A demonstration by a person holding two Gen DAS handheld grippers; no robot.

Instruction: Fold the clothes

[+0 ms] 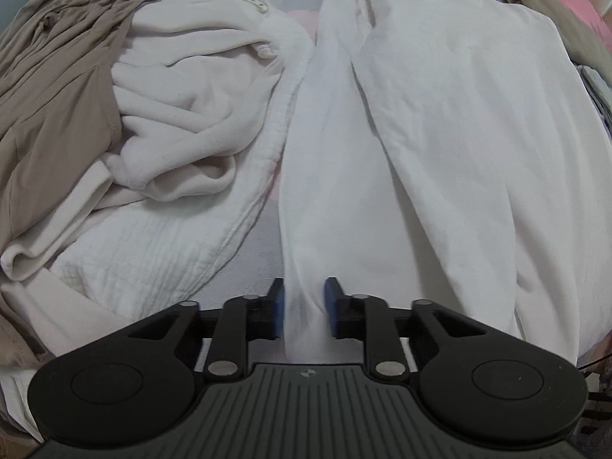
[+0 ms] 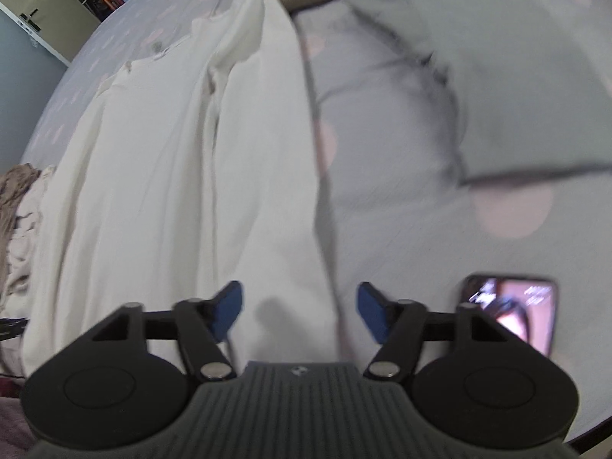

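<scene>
White long-sleeved top [image 1: 440, 134] spread lengthwise on the bed [image 2: 401, 229], collar at the far end, one sleeve laid straight along the body toward the near hem. Left tool [image 1: 305, 308] set astride the near end of that sleeve, blue pads apart with cloth between them but not yet nipped; judged spread, not pinching. Right tool [image 2: 299, 313] spread wide over the garment's right-hand edge, nothing held; view blurred. Heap of unfolded laundry [image 1: 153, 114] beside the top on the left: cream fleece, crinkled white cloth, taupe garment. Second taupe piece [image 1: 543, 4] at the far right. Phone [image 2: 510, 311] with lit screen on the sheet, just right of the right tool.

Step in hand, as judged: sleeve and side being gathered for a lengthwise fold, or a fold just laid and let go; either fits. Stage of the whole task not settled, though the heap remains unfolded. Any further fold calls for both tools closing on matching edges, lifting evenly, and keeping the sleeve from sliding off the body panel.
</scene>
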